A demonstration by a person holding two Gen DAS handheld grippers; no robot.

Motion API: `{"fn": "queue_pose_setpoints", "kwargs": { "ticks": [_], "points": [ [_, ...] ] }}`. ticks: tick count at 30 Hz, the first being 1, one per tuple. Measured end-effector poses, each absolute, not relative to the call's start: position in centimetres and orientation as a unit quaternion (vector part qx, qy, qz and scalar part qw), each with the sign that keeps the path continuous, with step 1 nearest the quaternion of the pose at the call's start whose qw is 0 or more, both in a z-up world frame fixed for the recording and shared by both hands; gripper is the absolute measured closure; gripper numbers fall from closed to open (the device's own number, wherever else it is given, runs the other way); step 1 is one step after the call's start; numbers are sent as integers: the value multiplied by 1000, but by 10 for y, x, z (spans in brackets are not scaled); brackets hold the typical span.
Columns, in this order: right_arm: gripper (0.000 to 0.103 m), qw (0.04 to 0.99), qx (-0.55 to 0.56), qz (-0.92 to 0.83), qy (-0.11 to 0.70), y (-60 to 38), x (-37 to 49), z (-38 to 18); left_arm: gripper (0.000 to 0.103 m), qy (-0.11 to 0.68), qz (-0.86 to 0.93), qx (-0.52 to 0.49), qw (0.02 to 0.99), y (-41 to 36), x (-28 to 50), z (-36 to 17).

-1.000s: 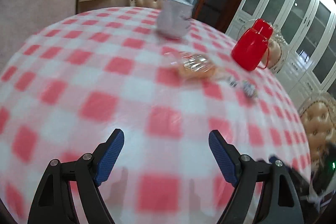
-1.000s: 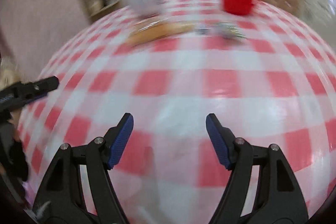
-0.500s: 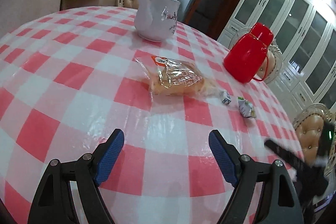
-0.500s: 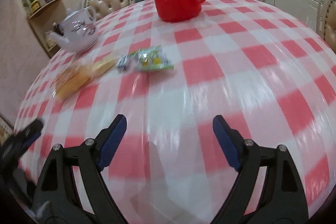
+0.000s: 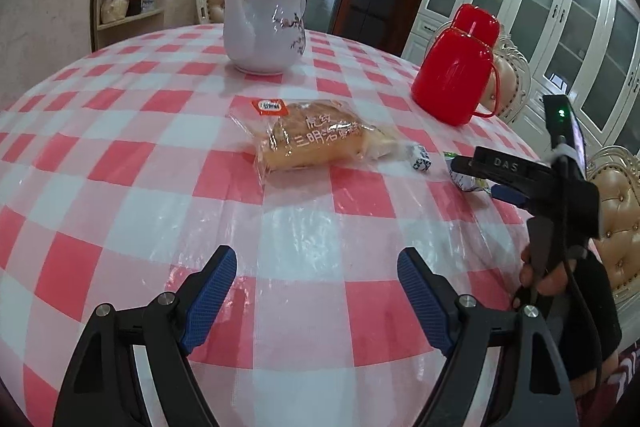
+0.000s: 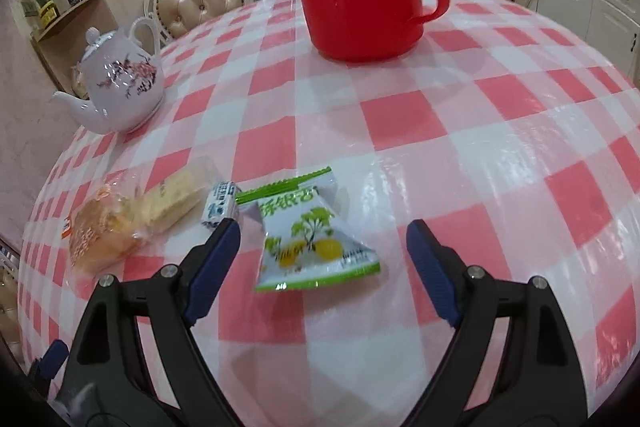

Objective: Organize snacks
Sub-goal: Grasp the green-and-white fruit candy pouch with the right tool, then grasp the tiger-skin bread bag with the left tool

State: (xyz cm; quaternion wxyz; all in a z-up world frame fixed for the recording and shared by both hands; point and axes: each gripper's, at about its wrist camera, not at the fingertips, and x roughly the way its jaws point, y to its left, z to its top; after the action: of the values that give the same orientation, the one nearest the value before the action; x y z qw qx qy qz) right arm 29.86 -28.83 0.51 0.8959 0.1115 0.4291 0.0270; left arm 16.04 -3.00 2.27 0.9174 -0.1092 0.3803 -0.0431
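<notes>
Fingers spread wide, the right gripper (image 6: pixel 322 253) straddles the green packet (image 6: pixel 314 237) on the table (image 6: pixel 500 147), apparently poised to pinch; the left gripper (image 5: pixel 316 287) waits, parted and empty.

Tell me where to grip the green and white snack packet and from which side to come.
Take the green and white snack packet across its puffed middle, coming down from above. It lies flat on the tablecloth between the open fingers of the right gripper, long axis running away from the camera, so closing pinches its narrow width. Its flat sealed ends probably offer less purchase.
</notes>
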Motion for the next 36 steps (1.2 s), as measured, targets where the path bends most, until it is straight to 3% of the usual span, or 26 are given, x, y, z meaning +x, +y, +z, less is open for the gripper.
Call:
{"fn": "queue_pose_setpoints", "kwargs": {
  "ticks": [5, 6, 8, 20, 28, 36],
  "points": [
    [14, 897, 60, 30, 438, -270, 303, 3, 19, 383, -41, -102, 917, -33, 160, 21],
    [18, 899, 44, 33, 435, -264, 301, 4, 19, 383, -41, -99, 918, -33, 160, 21],
    [43, 902, 22, 27, 430, -258, 297, 5, 19, 383, -42, -96, 918, -34, 160, 21],
    [43, 922, 54, 46, 380, -248, 200, 26, 19, 382, -42, -82, 920, -35, 164, 21],
    [43, 919, 112, 75, 369, -222, 116, 27, 19, 320, -122, 45, 938, -13, 195, 39],
    [43, 922, 93, 84, 367, -210, 109, 24, 19, 334, -183, 111, 918, -22, 253, 35]
  ]
}}
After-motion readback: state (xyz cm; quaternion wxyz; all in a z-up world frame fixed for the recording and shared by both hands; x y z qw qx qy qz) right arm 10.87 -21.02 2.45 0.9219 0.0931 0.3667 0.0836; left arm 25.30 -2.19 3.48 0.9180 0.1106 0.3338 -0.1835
